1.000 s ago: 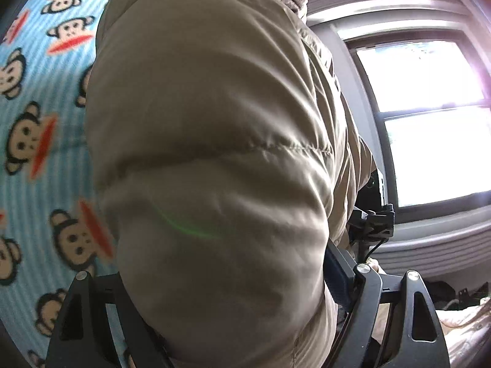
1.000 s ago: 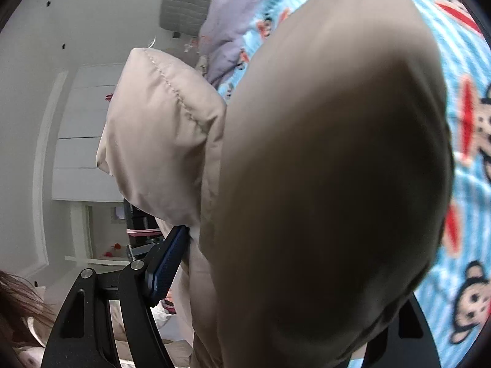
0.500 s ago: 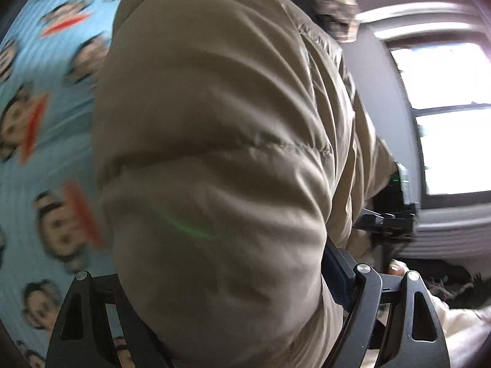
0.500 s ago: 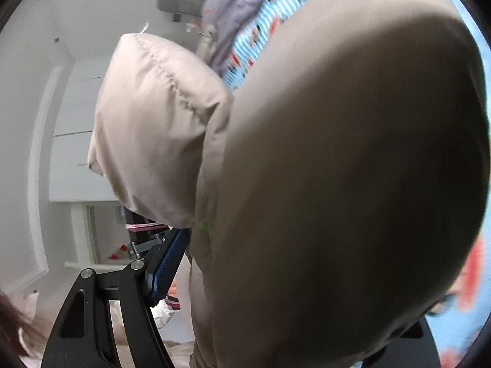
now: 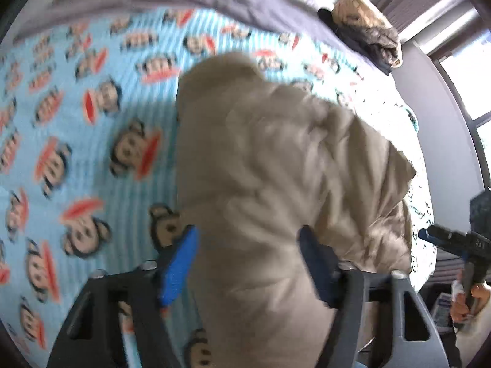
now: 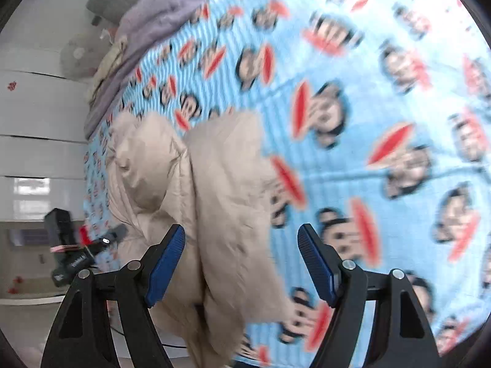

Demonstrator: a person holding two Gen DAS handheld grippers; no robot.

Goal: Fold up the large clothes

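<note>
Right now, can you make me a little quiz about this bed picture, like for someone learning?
1. What colour is the puffy jacket?
2. True or false: the bedsheet is plain white.
3. Is jacket fabric between the jaws of the left gripper, the right gripper, or both?

Key: 1. Beige. 2. False, it is light blue with cartoon monkey faces. 3. Both, and both sets of jaws are closing.

Daylight floods in from the window [image 5: 478, 92], blowing out the bedsheet [image 5: 386, 116] nearest it to white. Both fisheye views bend at the dark rims, and motion blur smears the monkey print.
</note>
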